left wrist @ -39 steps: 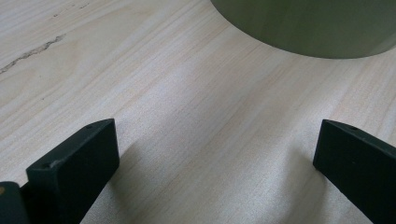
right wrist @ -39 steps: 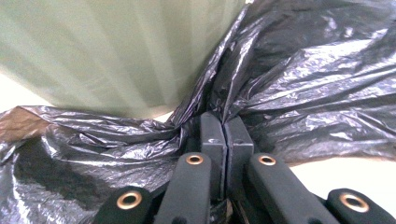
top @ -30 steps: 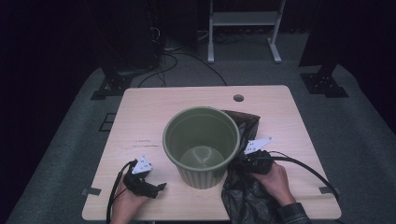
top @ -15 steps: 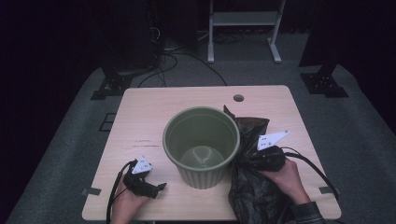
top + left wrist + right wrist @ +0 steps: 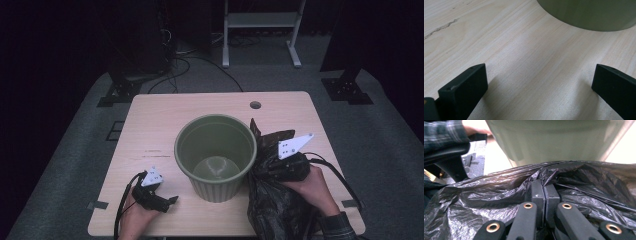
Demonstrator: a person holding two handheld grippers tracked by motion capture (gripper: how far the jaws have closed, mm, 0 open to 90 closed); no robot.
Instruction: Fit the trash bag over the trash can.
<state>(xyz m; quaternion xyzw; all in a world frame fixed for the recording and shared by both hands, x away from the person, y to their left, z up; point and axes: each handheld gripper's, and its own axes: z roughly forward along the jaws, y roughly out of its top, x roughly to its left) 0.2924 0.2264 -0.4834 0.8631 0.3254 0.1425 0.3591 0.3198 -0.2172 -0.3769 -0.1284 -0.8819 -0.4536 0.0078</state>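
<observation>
A green plastic bin (image 5: 215, 155) stands upright and empty in the middle of the wooden table (image 5: 200, 110). To its right hangs a crumpled black garbage bag (image 5: 272, 200), lifted off the table, with my right gripper (image 5: 270, 167) shut on its upper edge. In the right gripper view the two pads (image 5: 537, 192) press together on a fold of the bag (image 5: 486, 195), just in front of the bin's wall (image 5: 554, 140). My left gripper (image 5: 167, 201) rests on the table at the front left, open, its jaws wide apart over bare wood, the bin's base (image 5: 589, 15) ahead.
The bag drapes over the table's front right edge. A round cable hole (image 5: 255, 105) sits near the table's far edge. Beyond the table stand a white metal frame (image 5: 260, 25), black stands and loose cables on grey carpet.
My right gripper has risen with the black bag, drawing its top edge up beside the bin's rim. The left gripper has stayed where it was.
</observation>
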